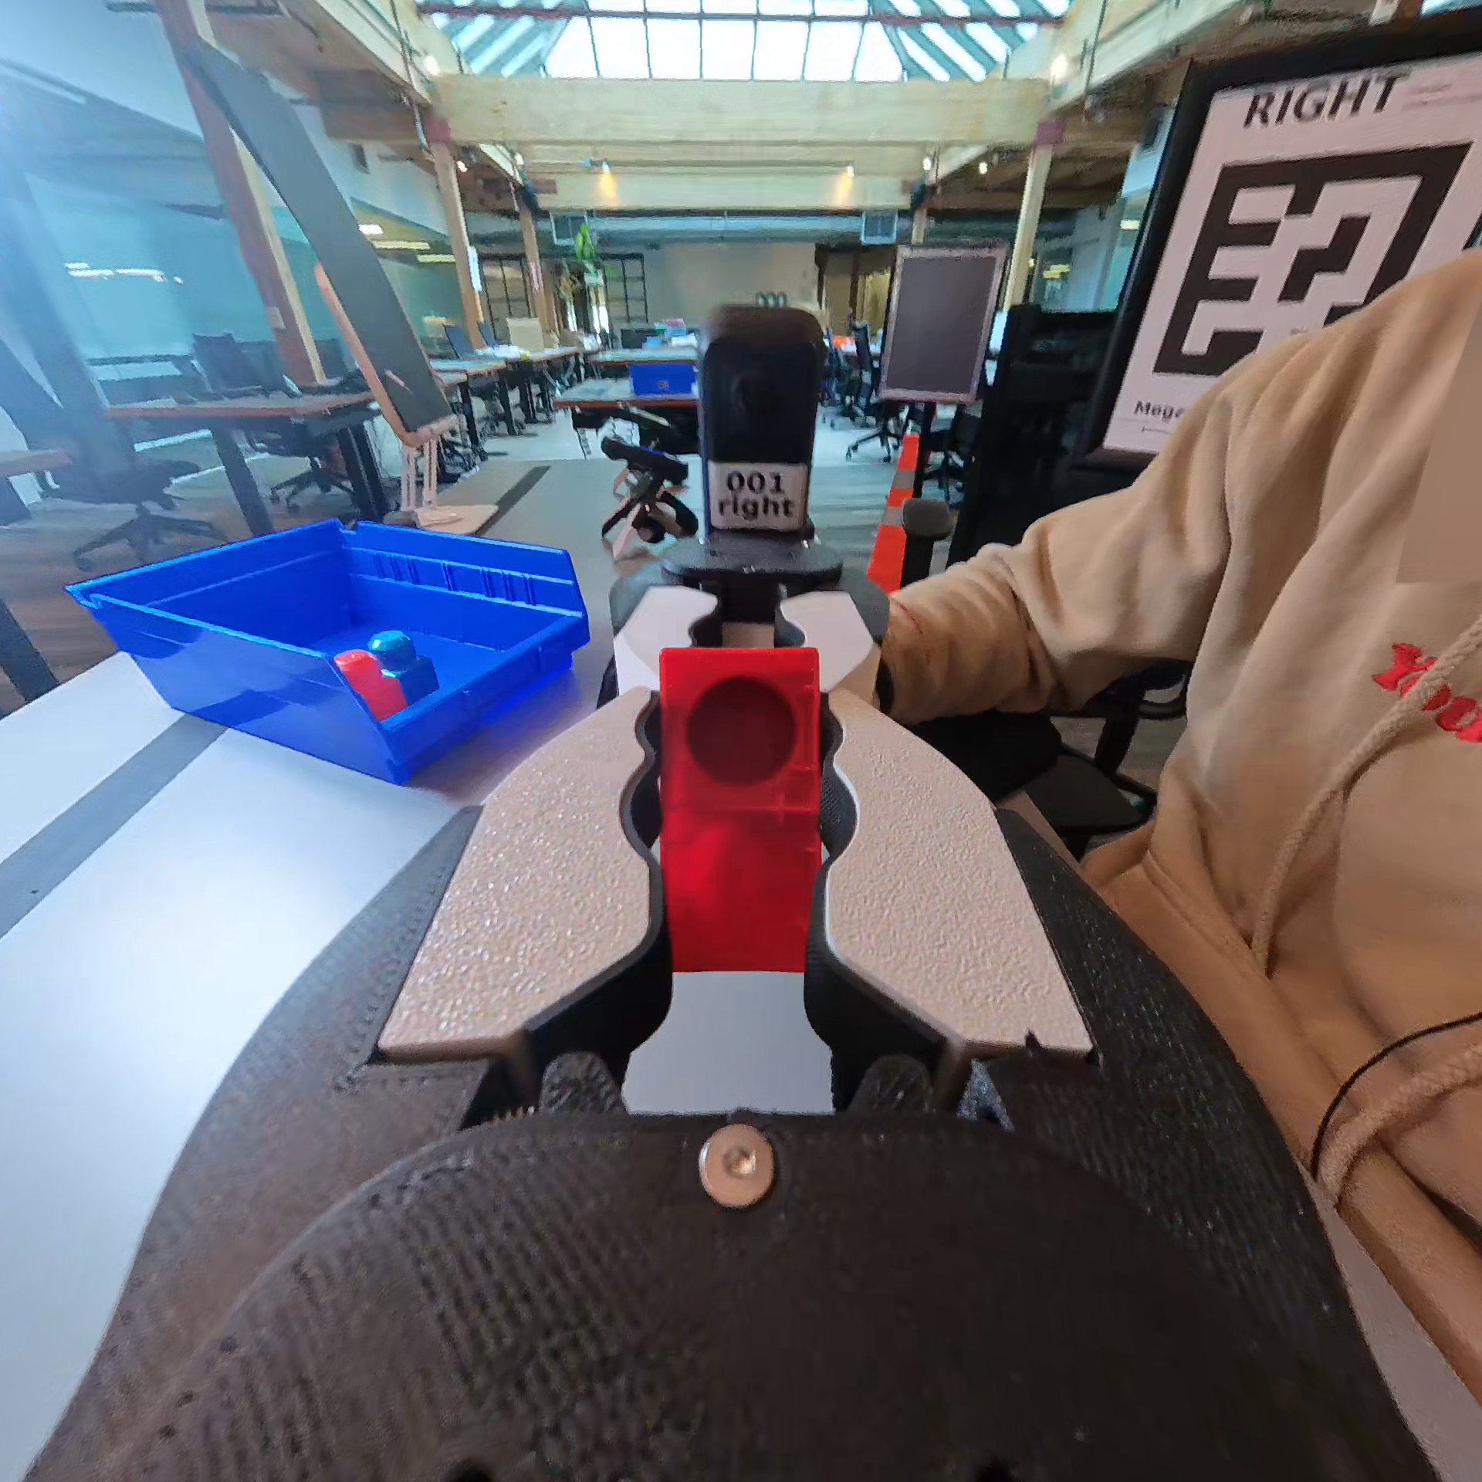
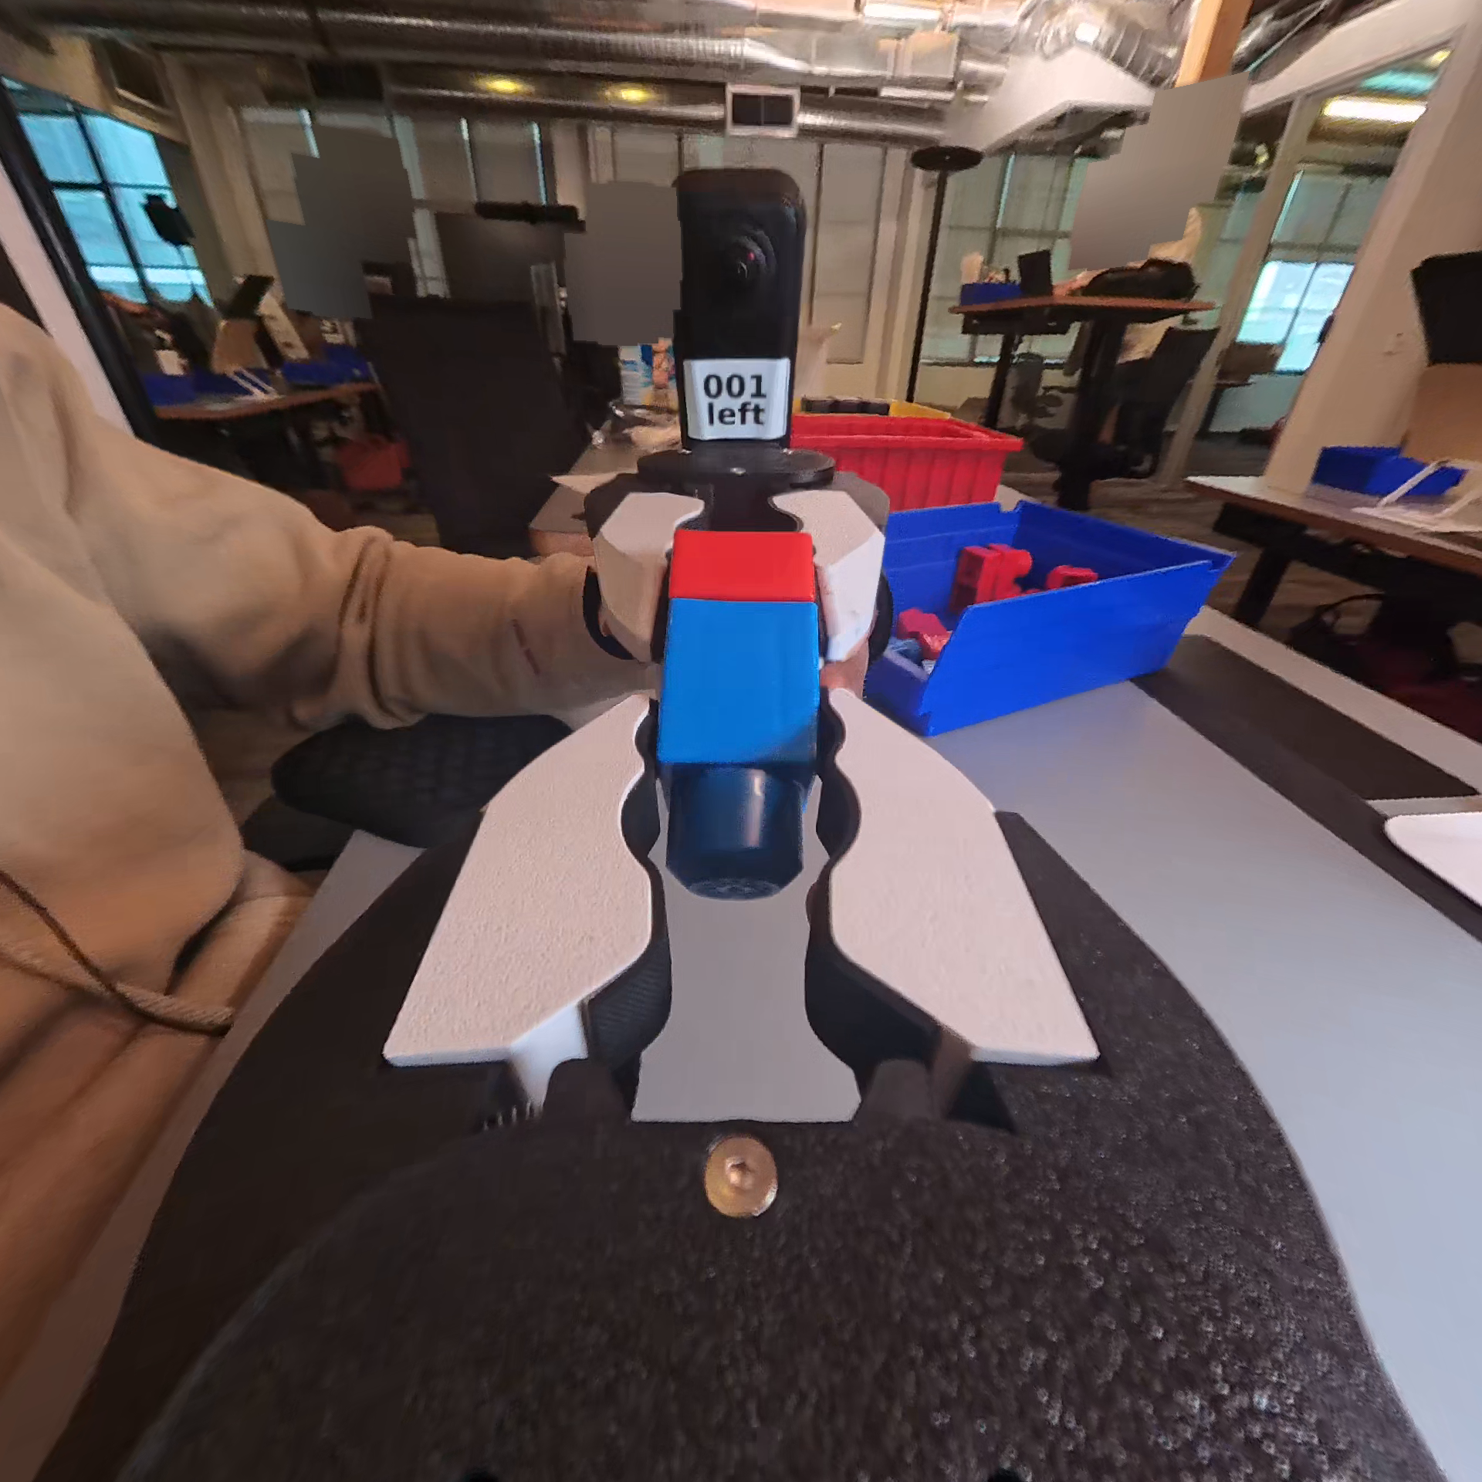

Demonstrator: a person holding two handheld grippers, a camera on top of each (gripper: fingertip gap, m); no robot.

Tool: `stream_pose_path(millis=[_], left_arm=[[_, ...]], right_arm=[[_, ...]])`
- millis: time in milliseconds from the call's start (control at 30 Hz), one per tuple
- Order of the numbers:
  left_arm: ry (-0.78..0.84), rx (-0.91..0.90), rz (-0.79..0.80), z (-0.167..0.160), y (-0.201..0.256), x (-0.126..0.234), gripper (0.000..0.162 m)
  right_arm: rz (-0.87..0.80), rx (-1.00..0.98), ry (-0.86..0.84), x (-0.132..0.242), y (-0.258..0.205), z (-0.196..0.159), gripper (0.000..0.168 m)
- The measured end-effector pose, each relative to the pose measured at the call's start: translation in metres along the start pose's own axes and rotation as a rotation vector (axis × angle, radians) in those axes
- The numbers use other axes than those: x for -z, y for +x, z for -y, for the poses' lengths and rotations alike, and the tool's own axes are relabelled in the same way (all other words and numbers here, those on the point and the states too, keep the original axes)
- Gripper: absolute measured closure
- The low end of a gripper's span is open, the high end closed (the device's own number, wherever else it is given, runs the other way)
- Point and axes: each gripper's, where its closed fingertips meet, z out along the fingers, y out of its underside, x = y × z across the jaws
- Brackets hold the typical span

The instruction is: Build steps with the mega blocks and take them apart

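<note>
The red block point(image 1: 738, 802) and the blue block point(image 2: 736, 682) sit end to end in the air between your two hands, above the bench point(image 1: 200, 922) — red in your left hand-held gripper point(image 1: 738, 810), blue in your right hand-held gripper point(image 2: 736, 770). Both grippers are pinched onto the blocks' flat side walls, one block each.

These are hollow moulded plastic, so expect them to be light, stiff and a little slick on the smooth faces. They should take a firm squeeze without harm, but I'd judge a slanted pull could let a wall slide between the pads. Hold low on the flat sides, as you do now, not on the round stud.

The pair makes one long line running from gripper to gripper, roughly level. Seen from the left gripper, the red block shows its open socket upward and toward you. Seen from the right gripper, the blue block's stud point(image 2: 734, 834) points back at the right wrist, and its far end meets the red block flush. Whether the two are pressed fully home or just touching, I cannot tell. Either way, keep any push or pull straight along that line.

Beyond the red block, to its left, a blue bin point(image 1: 240, 633) stands on the bench holding a small red piece point(image 1: 365, 682) and a small blue piece point(image 1: 401, 662). To the right of the blue block another bin point(image 2: 1042, 641) holds several red pieces point(image 2: 1002, 573). Your tan sleeve point(image 1: 1123, 577) reaches in behind the far gripper.
</note>
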Motion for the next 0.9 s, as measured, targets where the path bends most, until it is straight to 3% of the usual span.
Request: stream_pose_path(millis=[400, 600, 733, 900], left_arm=[[-0.177, -0.069, -0.061, -0.026, 0.014, -0.004, 0.125], [-0.225, -0.118, 0.027, -0.03, 0.0, 0.004, 0.121], [-0.238, -0.054, 0.047, -0.037, -0.009, 0.004, 0.125], [-0.01, 0.071, 0.045, -0.019, -0.021, 0.002, 0.125]], right_arm=[[0.067, 0.025, -0.239, -0.007, -0.012, -0.04, 0.132], [0.03, -0.016, -0.156, -0.003, 0.0, -0.025, 0.132], [-0.012, -0.024, -0.113, 0.002, 0.009, -0.015, 0.132], [-0.069, -0.106, 0.049, 0.015, 0.026, 0.012, 0.128]])
